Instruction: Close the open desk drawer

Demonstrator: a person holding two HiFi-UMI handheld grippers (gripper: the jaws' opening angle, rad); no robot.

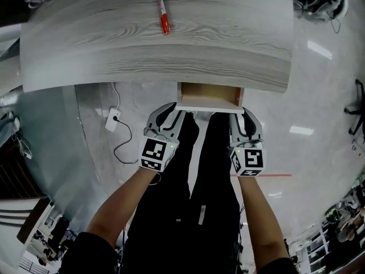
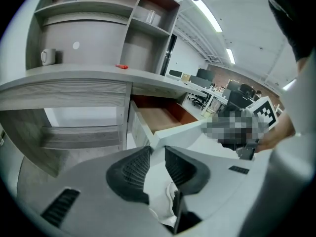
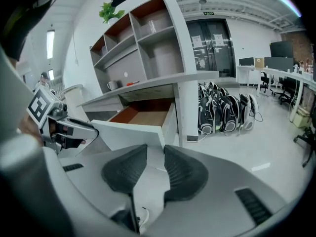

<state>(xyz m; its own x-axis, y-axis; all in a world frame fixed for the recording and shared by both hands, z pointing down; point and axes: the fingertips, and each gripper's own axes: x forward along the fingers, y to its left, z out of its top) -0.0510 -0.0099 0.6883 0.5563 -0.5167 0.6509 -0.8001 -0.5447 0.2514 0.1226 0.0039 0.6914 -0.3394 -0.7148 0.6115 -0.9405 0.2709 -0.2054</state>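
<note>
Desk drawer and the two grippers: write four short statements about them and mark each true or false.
1. The drawer stands pulled out from under the desk. True.
2. The red marker lies inside the drawer. False: it lies on the desktop, and the part of the drawer's inside that shows holds nothing.
3. The left gripper and the right gripper are each close to one front corner of the drawer. True.
4. The left gripper's jaws are clamped on the drawer front. False: in the left gripper view they stand apart with nothing pressed between them, and the drawer's corner lies just beyond their tips.
</note>
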